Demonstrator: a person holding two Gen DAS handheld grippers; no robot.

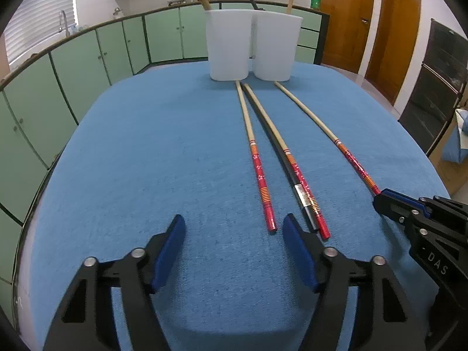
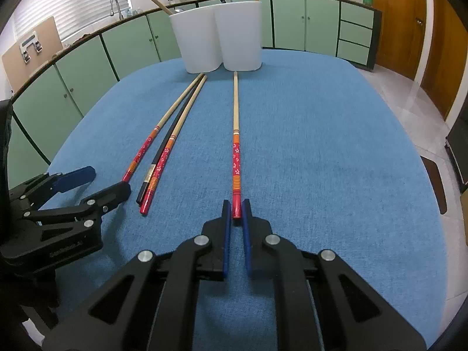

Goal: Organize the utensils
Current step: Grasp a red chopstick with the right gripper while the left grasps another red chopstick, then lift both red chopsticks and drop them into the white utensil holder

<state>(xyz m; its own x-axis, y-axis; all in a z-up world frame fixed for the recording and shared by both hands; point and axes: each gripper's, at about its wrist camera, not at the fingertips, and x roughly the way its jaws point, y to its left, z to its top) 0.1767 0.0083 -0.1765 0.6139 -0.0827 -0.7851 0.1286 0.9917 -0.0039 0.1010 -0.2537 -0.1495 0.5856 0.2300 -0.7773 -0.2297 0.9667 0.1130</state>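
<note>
Three red-ended bamboo chopsticks and one black chopstick lie on the blue tablecloth (image 1: pixel 146 161). My right gripper (image 2: pixel 236 209) is shut on the red end of the rightmost chopstick (image 2: pixel 235 134), which lies flat; it also shows in the left wrist view (image 1: pixel 380 200). My left gripper (image 1: pixel 234 228) is open and empty, its right finger just left of the black chopstick (image 1: pixel 275 143) and the red-ended one (image 1: pixel 295 169) on it. Another red-ended chopstick (image 1: pixel 254 161) lies ahead between the fingers. Two white cups (image 1: pixel 229 44) (image 1: pixel 276 45) stand at the far edge with utensils in them.
Green cabinets (image 1: pixel 87 58) run behind the table on the left. Wooden doors (image 1: pixel 395 29) stand at the back right. A dark cabinet (image 1: pixel 438 87) is at the right. The table edge curves close on both sides.
</note>
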